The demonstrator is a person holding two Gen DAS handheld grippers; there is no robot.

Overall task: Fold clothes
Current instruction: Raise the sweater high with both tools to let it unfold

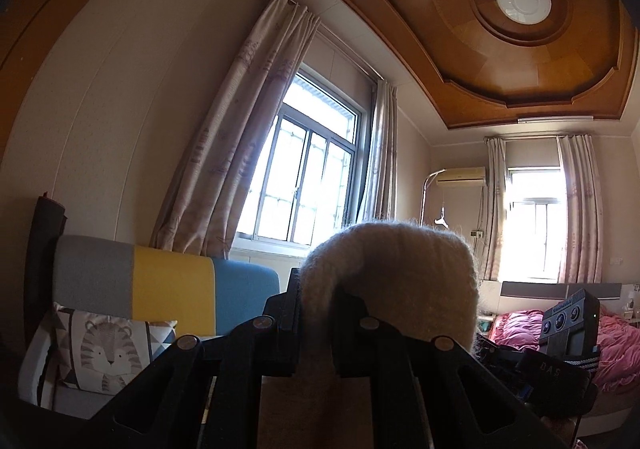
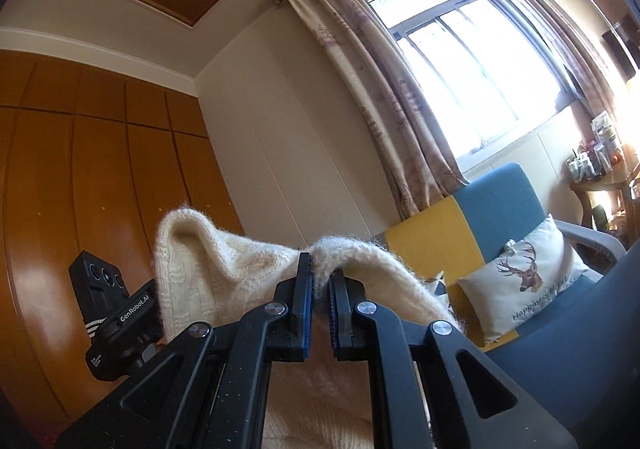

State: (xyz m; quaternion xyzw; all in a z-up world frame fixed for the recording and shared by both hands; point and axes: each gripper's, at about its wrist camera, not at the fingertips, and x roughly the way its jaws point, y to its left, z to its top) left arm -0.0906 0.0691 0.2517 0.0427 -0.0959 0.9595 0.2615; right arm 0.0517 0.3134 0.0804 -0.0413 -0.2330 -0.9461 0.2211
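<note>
behind everything we see a bedroom: cream walls, a wooden panelled ceiling, a barred window with pale patterned curtains (image 1: 256, 129), and a grey, yellow and blue upholstered sofa (image 1: 168, 289) carrying a tiger-print cushion (image 1: 104, 349). both cameras tilt upward, so no folding surface shows.

we have the fluffy cream knitted garment (image 2: 208, 269) raised in the air. our left gripper (image 1: 316, 313) is clenched on an edge of it; the wool bulges up and over the right-hand finger and hides its tip. our right gripper (image 2: 318, 289) pinches a thin ridge of the same knit between its blue pads (image 2: 306, 301), and the fabric drapes away to both sides, rising in a soft loop toward the left tool.

we judge this a lift-and-spread step, with the garment held by two points. whether it leads into a fold or follows one, we cannot tell. any next move calls for keeping both grips firm and the span even, since loose knit sags and slips.
</note>
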